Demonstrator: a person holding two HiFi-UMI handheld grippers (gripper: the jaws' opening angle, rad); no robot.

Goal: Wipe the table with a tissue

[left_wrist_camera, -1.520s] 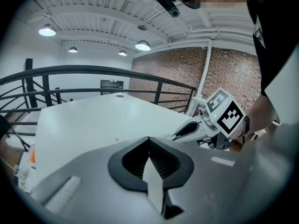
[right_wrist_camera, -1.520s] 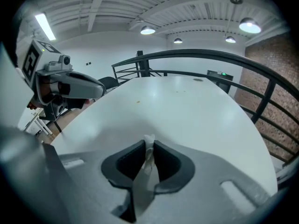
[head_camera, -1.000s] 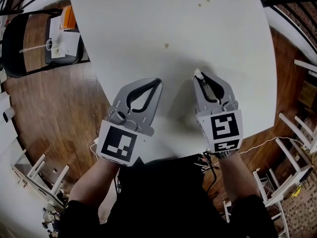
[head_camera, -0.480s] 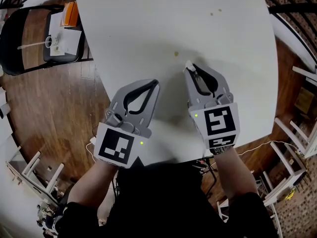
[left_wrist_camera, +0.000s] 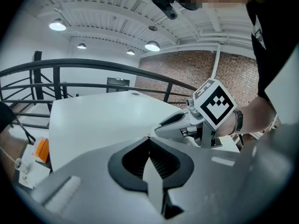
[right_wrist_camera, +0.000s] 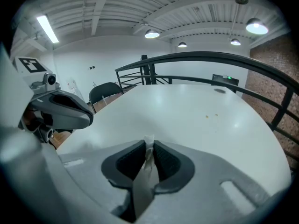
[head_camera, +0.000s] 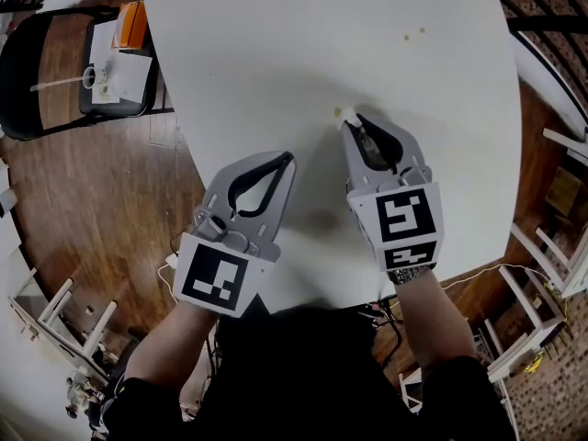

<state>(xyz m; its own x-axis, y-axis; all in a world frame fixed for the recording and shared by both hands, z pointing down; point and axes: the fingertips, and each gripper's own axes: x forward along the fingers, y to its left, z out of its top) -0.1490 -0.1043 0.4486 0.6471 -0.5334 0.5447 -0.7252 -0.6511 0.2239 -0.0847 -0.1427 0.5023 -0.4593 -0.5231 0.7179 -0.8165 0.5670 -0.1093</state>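
Observation:
A small wad of white tissue [head_camera: 348,116] sticks out of the tip of my right gripper [head_camera: 350,120], which is shut on it and pressed low over the white table [head_camera: 276,53]. In the right gripper view the tissue [right_wrist_camera: 148,145] shows as a thin strip pinched between the jaws. A small brown crumb [head_camera: 336,111] lies just left of the tissue. My left gripper [head_camera: 288,158] rests near the table's front edge, shut with nothing in it; its tip [left_wrist_camera: 149,138] points across the table, with the right gripper [left_wrist_camera: 184,125] to its right.
Two more crumbs [head_camera: 407,37] lie farther out on the table, also seen in the right gripper view as crumbs [right_wrist_camera: 208,116]. A black chair [head_camera: 37,81] with papers and an orange item [head_camera: 131,26] stands left of the table. Wooden floor and a black railing surround it.
My right gripper has slid forward and left over the table with the tissue, ending beside the nearest crumb. The left gripper has barely moved.

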